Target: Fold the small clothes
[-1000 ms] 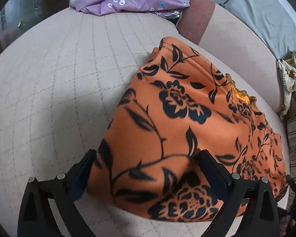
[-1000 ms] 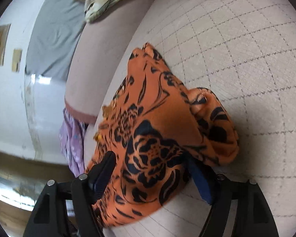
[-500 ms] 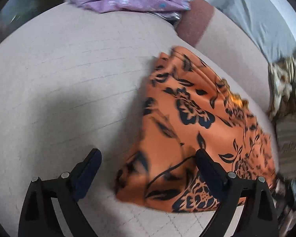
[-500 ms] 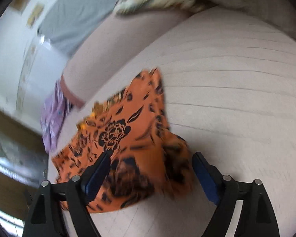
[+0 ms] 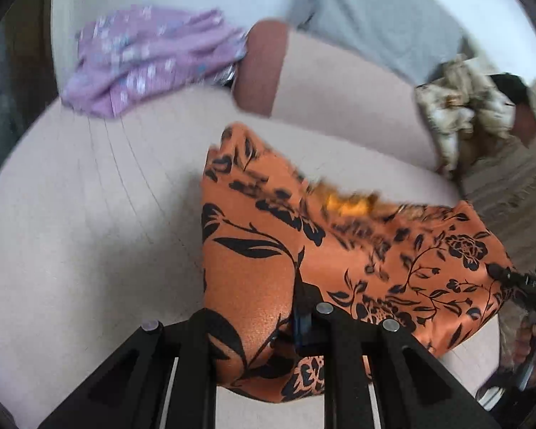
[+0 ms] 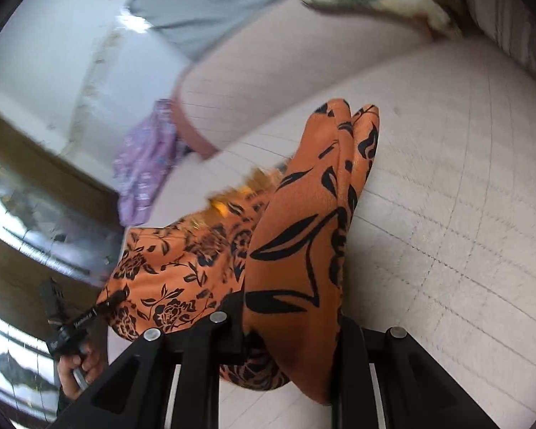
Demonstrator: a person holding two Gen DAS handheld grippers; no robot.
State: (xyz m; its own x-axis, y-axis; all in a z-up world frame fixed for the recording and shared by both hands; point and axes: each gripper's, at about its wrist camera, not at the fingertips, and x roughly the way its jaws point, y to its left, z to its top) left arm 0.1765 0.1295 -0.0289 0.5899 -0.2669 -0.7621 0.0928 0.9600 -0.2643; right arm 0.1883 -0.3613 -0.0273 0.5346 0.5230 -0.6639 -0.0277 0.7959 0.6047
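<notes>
An orange garment with a black flower print (image 5: 339,250) hangs a little above the beige quilted sofa seat (image 5: 89,232), stretched between both grippers. My left gripper (image 5: 264,325) is closing, its pads pinching one bunched corner of the garment. My right gripper (image 6: 289,321) is closing too, with a folded edge of the same garment (image 6: 303,236) pressed between its fingers. The right gripper's tip (image 5: 514,279) shows at the right edge of the left wrist view. The left gripper's tip (image 6: 103,304) and the hand holding it (image 6: 75,361) show in the right wrist view.
A purple flowered cloth (image 5: 143,60) lies at the seat's far end by a brown-trimmed backrest (image 5: 339,82). A cream patterned heap (image 5: 457,111) rests on the backrest at right. Grey fabric (image 5: 375,10) hangs behind. Bare quilted seat (image 6: 446,214) spreads beside the garment.
Both grippers went from wide open around the garment to pinched on its edges. They rose and rolled, lifting the garment off the seat and stretching it between them.
</notes>
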